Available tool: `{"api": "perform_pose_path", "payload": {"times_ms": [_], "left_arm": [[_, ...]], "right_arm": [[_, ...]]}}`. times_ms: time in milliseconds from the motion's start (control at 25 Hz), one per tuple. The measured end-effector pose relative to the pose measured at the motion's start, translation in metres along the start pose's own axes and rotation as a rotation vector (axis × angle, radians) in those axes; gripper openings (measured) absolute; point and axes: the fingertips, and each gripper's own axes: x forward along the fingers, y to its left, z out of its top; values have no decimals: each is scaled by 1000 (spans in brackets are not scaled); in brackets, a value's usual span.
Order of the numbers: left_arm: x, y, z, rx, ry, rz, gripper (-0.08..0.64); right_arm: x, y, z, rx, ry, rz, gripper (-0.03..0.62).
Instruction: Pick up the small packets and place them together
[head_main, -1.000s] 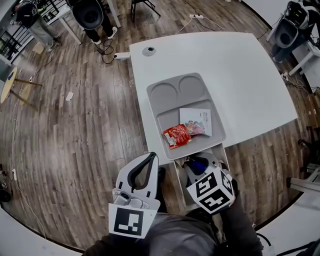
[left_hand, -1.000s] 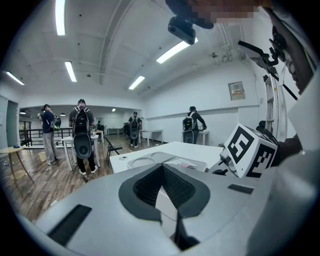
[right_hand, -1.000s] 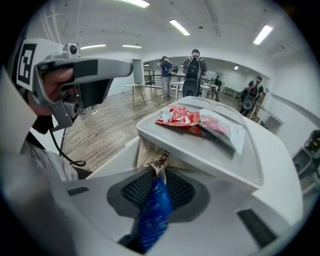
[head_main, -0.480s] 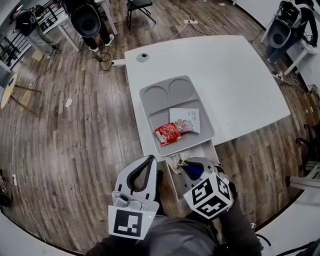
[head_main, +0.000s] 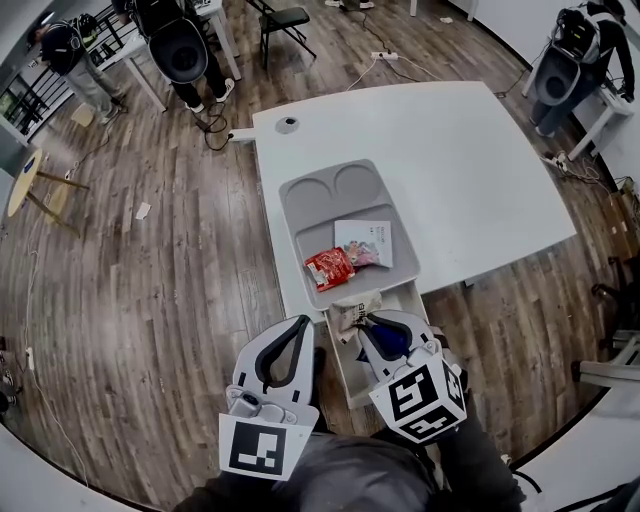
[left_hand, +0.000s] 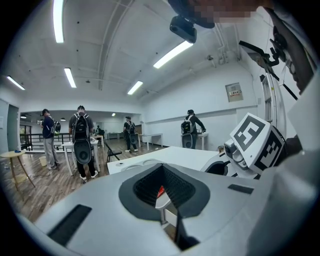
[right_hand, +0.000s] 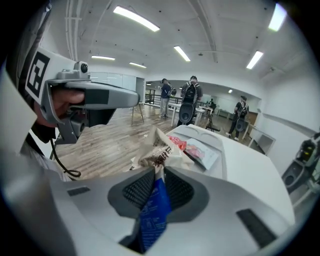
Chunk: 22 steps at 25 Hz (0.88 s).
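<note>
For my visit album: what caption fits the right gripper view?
Right gripper pinching a blue-and-cream packet, with a red packet on the grey tray beyond.

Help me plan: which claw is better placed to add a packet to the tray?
Right. The right claw pinches a beige-and-blue packet near the tray; the left claw is shut and empty.

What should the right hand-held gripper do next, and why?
Probably carry it forward over the tray and set it beside the red packet. The right hand-held gripper, jaws just closing, pinches a blue packet short of the tray; a white packet lies there too.
</note>
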Motion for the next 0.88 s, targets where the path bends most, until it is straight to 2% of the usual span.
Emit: {"api": "perform_pose_path", "payload": {"times_ms": [560, 880], "left_arm": [[5, 1, 12, 7, -21, 15, 0], [15, 12, 19, 2, -33, 27, 0]], "right_arm": [[-17, -33, 34, -39, -131, -136, 66], [-15, -51, 54, -50, -155, -158, 66]]}}
